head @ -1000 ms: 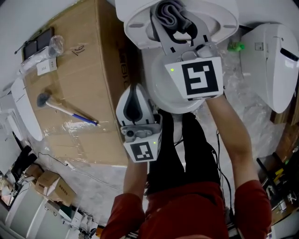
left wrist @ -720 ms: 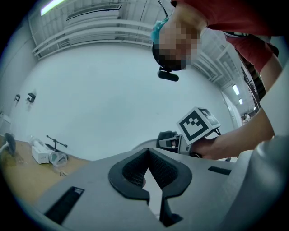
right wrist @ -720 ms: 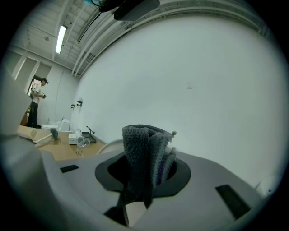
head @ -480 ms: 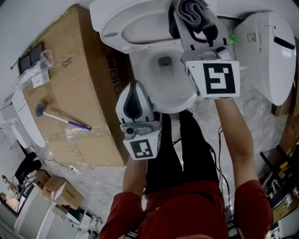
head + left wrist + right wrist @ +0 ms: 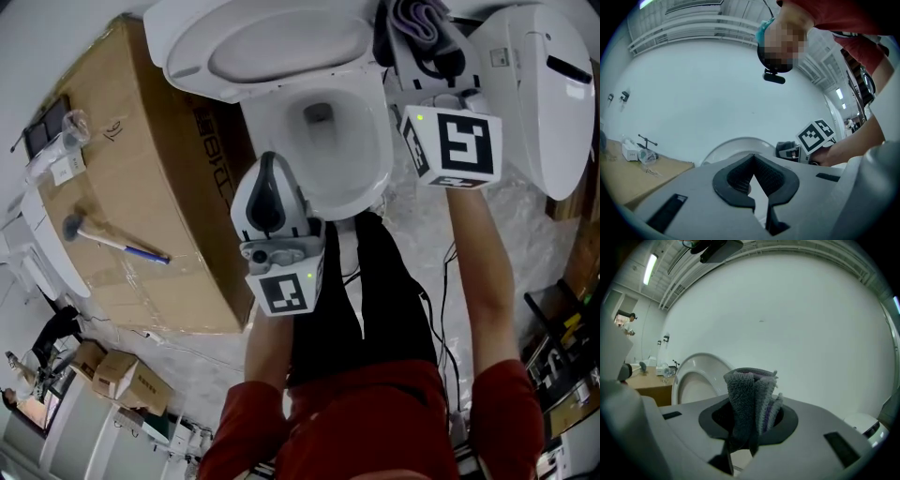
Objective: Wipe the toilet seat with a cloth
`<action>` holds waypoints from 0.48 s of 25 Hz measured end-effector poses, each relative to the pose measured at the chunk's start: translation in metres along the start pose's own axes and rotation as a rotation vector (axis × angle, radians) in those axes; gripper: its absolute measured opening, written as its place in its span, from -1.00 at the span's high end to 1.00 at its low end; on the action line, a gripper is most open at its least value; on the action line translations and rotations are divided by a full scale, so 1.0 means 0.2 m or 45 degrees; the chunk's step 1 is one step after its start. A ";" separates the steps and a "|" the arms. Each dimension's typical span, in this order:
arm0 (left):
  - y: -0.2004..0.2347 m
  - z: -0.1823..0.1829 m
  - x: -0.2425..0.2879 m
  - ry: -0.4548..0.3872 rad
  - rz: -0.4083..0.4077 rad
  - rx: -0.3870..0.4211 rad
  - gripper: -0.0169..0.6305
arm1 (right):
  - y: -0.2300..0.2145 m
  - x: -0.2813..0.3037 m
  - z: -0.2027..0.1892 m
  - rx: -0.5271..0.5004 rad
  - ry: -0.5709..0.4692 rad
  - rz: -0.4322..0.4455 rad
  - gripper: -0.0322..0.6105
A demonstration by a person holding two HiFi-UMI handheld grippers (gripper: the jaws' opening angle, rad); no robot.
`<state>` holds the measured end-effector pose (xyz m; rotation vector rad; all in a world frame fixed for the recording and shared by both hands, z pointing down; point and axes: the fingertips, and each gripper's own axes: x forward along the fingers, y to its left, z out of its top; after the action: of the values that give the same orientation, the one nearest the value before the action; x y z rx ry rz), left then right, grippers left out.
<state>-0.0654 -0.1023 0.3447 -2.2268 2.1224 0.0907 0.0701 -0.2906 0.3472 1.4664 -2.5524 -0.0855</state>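
**Cloth gripped, no wipe contact yet**

Fingers of the right gripper [image 5: 424,42] pinch the bunched grey cloth [image 5: 750,399]. The cloth is in the air just past the right side of the toilet bowl [image 5: 281,155] and touches nothing. Fingers of the left gripper [image 5: 266,178] are pressed together and empty, over the bowl's near rim. The lid [image 5: 272,47] is raised.

My read: grasp done, the whole wipe is left. I can't tell whether a seat ring lies on the bowl.

Only the head view shows the bowl and how both grippers sit, plus the cardboard box [image 5: 122,187]. Only the right gripper view shows the pinch up close. It misses the bowl and catches the lid at its left. The left gripper view confirms nothing is held and catches the right gripper's marker cube [image 5: 816,136].
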 end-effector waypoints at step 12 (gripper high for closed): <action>-0.03 -0.24 -0.01 0.066 0.014 0.016 0.91 | 0.01 0.01 -0.54 -0.010 0.136 -0.024 0.60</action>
<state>-0.0589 -0.1036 0.3929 -2.2350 2.1548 0.0208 0.0896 -0.2858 0.4535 1.4514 -2.4516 -0.0192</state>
